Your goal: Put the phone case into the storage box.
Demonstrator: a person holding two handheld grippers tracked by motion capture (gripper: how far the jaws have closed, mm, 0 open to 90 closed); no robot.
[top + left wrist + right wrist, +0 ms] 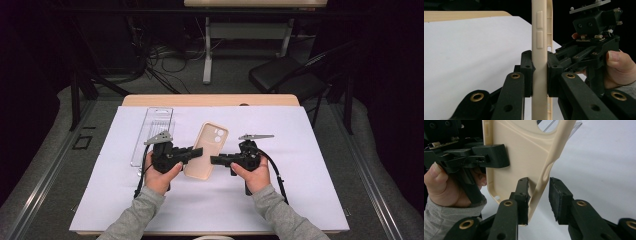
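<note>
Lab-like workroom — cable tangle [160,62]; folding chair [287,75]; desk frame [247,30]

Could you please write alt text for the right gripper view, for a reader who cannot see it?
A beige phone case stands upright with its edge between the right gripper's open jaws; one pad touches it, the other stands clear. The left gripper, in a hand with a grey sleeve, clamps the case's far side, above a white sheet.

Left gripper [199,151] clamped on the phone case's [207,150] left edge; right gripper [214,160] at its right edge, jaws apart, not yet pressing.
</note>
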